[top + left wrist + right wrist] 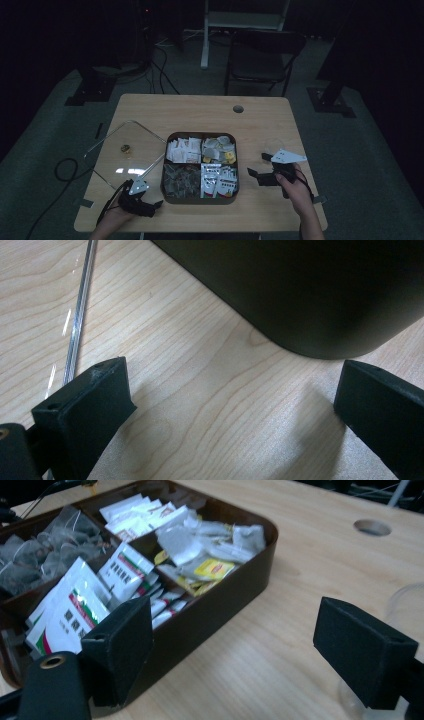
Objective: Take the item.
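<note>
A dark brown box [200, 201] stands open at the table's middle, split into four compartments. They hold white packets [182, 149], grey and yellow sachets [207, 555], dark mesh tea bags [35, 550] and white packets with red and green print [75, 605]. My left gripper [154, 201] lies low at the box's near left corner, open, with bare wood between its jaws [232, 385] and the box wall [310, 290] just ahead. My right gripper [257, 165] hovers right of the box, open and holding nothing [232, 625], facing the box's side [220, 605].
The box's clear lid [125, 150] with a small gold knob lies flat to the left; its edge [77, 330] runs past my left jaw. A clear glass [407, 600] stands beside my right jaw. A cable hole [238, 108] sits at the far edge. A chair [260, 55] stands beyond the table.
</note>
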The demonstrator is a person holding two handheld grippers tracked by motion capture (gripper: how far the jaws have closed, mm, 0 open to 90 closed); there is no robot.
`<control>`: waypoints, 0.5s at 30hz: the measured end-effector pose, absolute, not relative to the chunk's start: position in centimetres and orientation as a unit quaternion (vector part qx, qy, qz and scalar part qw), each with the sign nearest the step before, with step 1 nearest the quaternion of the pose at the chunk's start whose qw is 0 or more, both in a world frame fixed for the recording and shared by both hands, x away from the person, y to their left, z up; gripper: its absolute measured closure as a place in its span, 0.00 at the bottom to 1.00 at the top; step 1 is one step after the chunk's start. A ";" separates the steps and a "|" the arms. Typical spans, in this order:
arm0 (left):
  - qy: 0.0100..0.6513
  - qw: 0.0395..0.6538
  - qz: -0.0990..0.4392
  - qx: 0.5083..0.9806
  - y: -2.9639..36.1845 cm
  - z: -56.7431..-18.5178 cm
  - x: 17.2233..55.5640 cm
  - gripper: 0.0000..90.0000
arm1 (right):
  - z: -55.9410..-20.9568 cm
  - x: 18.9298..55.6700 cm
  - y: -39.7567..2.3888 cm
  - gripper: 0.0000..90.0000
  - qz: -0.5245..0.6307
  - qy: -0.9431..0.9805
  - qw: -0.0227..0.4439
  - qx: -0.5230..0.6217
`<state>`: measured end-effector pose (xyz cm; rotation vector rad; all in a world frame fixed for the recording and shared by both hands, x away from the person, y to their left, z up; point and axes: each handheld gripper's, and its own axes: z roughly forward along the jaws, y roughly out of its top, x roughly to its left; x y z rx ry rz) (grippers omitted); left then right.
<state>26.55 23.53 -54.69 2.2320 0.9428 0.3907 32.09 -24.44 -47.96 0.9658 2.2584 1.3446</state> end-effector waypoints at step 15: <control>0.362 0.337 0.150 0.856 23.5 -54.7 26.5 0.03 | -52.9 31.3 -25.1 0.18 0.449 0.811 0.146 0.344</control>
